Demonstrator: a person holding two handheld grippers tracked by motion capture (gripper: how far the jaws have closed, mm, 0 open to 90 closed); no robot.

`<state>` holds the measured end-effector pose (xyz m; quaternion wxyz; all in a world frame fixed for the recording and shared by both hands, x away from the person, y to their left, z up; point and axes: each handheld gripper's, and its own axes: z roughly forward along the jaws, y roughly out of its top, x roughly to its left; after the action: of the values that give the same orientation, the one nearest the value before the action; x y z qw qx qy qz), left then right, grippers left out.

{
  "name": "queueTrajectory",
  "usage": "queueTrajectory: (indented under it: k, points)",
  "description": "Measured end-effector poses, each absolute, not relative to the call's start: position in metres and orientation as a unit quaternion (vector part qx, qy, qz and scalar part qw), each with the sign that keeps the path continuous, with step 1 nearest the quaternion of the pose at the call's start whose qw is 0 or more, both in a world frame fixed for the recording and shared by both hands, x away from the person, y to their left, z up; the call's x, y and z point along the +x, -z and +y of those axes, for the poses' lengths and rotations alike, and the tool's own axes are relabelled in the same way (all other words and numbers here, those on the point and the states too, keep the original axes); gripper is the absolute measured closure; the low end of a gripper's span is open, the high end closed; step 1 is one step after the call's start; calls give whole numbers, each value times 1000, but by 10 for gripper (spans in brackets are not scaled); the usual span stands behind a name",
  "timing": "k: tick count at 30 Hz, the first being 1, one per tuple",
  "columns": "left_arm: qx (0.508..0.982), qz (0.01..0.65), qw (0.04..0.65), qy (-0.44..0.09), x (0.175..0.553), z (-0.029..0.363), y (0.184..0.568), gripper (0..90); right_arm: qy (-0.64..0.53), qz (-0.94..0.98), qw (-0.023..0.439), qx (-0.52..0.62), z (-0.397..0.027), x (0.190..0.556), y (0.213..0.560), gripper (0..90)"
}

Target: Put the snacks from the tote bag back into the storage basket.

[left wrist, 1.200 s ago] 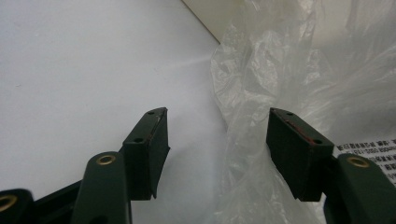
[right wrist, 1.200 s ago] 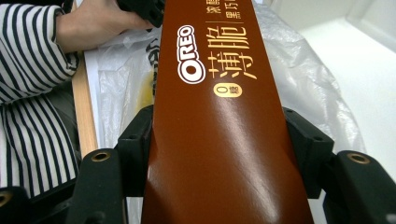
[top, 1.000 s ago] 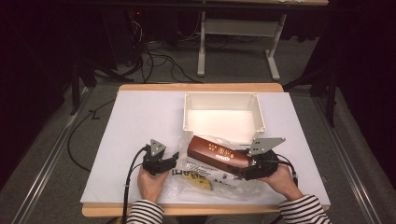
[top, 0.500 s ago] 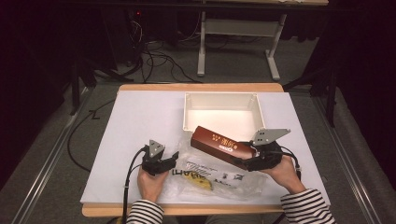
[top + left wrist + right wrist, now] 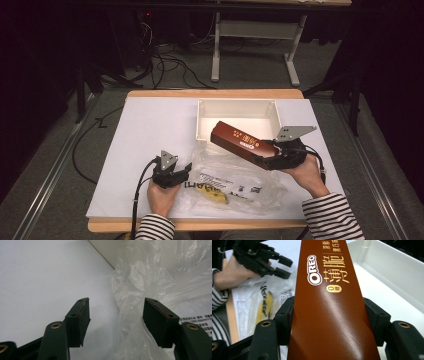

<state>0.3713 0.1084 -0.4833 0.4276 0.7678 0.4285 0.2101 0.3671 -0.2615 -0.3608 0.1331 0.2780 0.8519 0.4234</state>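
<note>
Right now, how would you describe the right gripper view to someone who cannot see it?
A long brown Oreo box is clamped between two black jaws, pointing toward a white tray. At upper left, a hand with the left gripper rests on a clear plastic bag.

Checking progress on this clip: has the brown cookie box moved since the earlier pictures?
Yes. The brown cookie box, clamped in the right gripper, has risen off the plastic bag and moved toward the white tray, so its far end now overhangs the tray's near wall.

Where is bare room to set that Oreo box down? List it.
The white bin, floor bare, just beyond the Oreo box. The white mat, bare left of the bin, beyond the left hand-held gripper. Crowded: the near middle, where the plastic bag sprawls between both hands.
</note>
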Motion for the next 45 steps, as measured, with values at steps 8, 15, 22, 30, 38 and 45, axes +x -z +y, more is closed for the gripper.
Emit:
queueTrajectory:
  k: [8, 15, 22, 30, 38, 45]
  points:
    - [781, 424, 413, -199, 374, 105, 484, 393, -415, 844, 150, 304, -265, 386, 357, 383]
    - [790, 410, 408, -205, 372, 103, 484, 394, -394, 842, 159, 333, -259, 406, 361, 383]
    - [790, 410, 413, -195, 374, 104, 484, 386, -386, 836, 165, 353, -249, 428, 373, 381]
    - [790, 405, 417, -193, 373, 104, 484, 385, -355, 839, 169, 376, -233, 449, 392, 382]
    - [784, 406, 430, -188, 373, 106, 484, 383, -335, 839, 165, 396, -224, 464, 407, 381]
    - [784, 405, 430, -189, 372, 107, 484, 380, -323, 837, 157, 413, -218, 477, 421, 380]
